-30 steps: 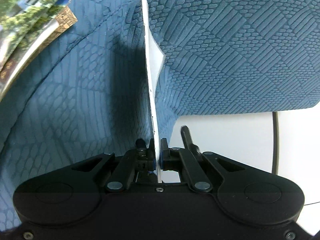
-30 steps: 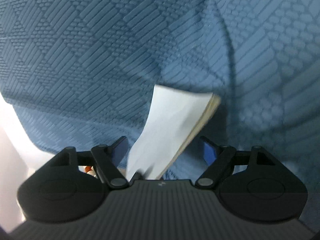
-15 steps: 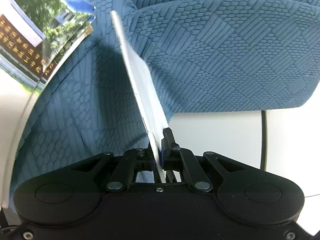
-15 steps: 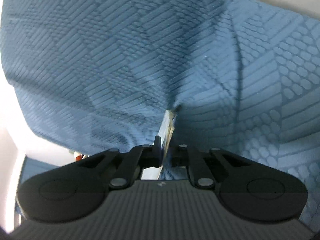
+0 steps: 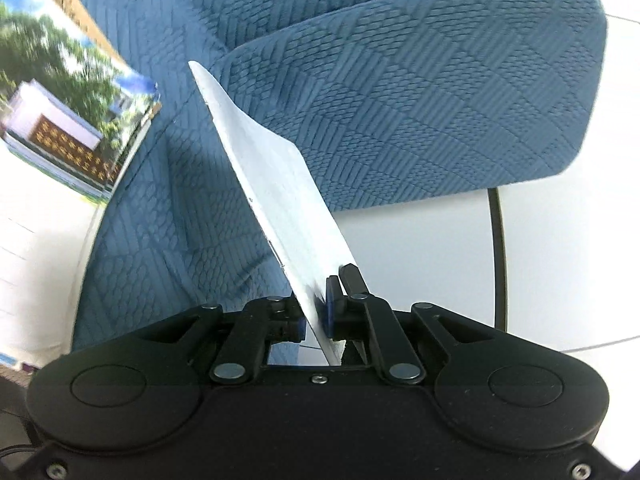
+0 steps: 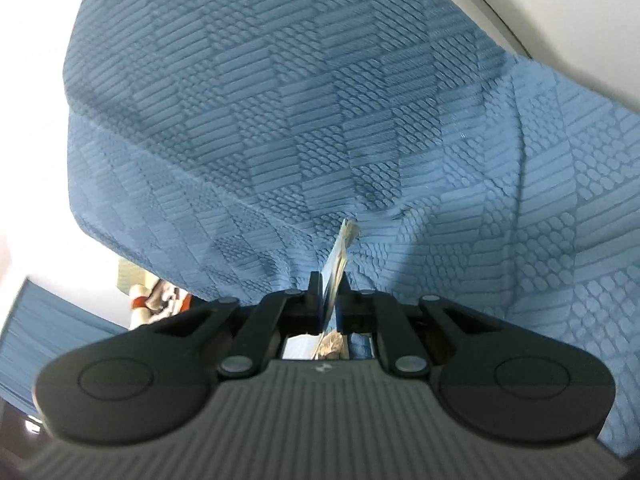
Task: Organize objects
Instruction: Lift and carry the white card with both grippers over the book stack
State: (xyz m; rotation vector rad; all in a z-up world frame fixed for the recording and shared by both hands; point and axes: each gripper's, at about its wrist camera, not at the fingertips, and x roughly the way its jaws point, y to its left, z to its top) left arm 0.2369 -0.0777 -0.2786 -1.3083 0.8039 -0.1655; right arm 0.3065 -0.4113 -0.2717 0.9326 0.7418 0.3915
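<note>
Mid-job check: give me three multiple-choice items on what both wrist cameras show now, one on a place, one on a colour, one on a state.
1. In the left wrist view, where does the photo booklet lie?
A. upper left
B. lower right
C. centre

2. What colour is the patterned cushion?
A. red
B. blue
C. yellow

3. How is the right gripper?
A. wide open and empty
B. shut on a thin card
C. out of view

Answers:
1. A, its tree and building print sits at the upper left edge.
2. B, blue textured fabric fills both views.
3. B, its pads press a thin card seen edge-on, and the left gripper likewise pinches a white card.
</note>
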